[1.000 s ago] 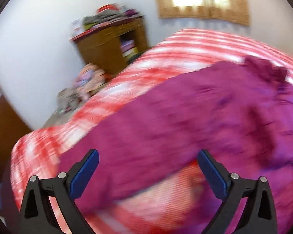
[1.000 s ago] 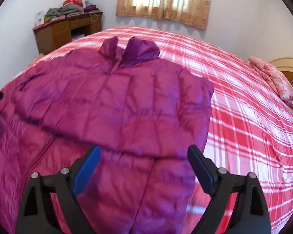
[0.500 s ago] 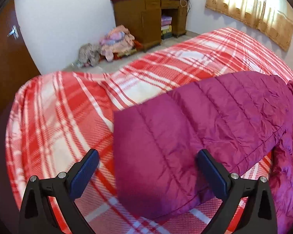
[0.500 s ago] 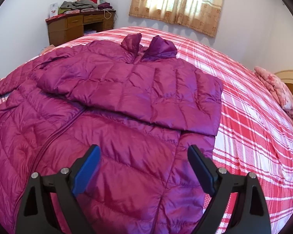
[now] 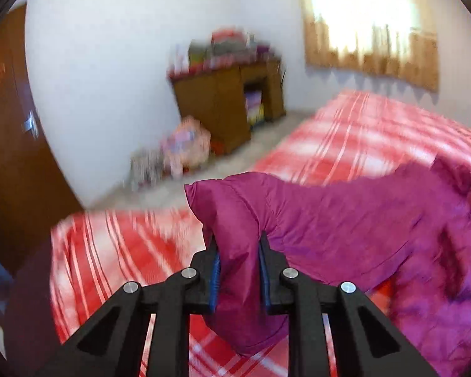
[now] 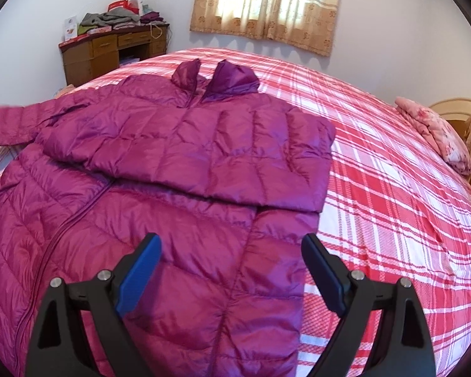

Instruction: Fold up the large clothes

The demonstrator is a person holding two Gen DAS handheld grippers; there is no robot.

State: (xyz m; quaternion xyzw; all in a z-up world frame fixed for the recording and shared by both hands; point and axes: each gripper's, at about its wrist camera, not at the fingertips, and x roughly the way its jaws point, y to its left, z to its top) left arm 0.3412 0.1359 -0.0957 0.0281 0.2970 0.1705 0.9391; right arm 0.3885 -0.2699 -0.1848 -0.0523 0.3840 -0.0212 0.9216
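Observation:
A magenta quilted puffer jacket (image 6: 179, 169) lies face up on the red plaid bed (image 6: 392, 188), one sleeve folded across its chest. Its other sleeve (image 5: 298, 220) is raised off the bed at the cuff. My left gripper (image 5: 238, 245) is closing, and its blue pads pinch that sleeve's cuff end. In the right wrist view the lifted sleeve (image 6: 9, 119) shows at the far left. My right gripper (image 6: 232, 251) hovers open above the jacket's lower front, nothing between its fingers.
A wooden desk (image 6: 110, 53) piled with clothes stands against the far wall, with a heap of laundry (image 5: 179, 150) on the floor beside it. A brown door (image 5: 9, 144) is at the left. A pink folded quilt (image 6: 436, 132) lies at the bed's right edge, under a curtained window (image 6: 267, 6).
My left gripper went from wide open over the flat sleeve to closed on its cuff and lifted it off the bed. The right gripper stayed open and drifted slightly.

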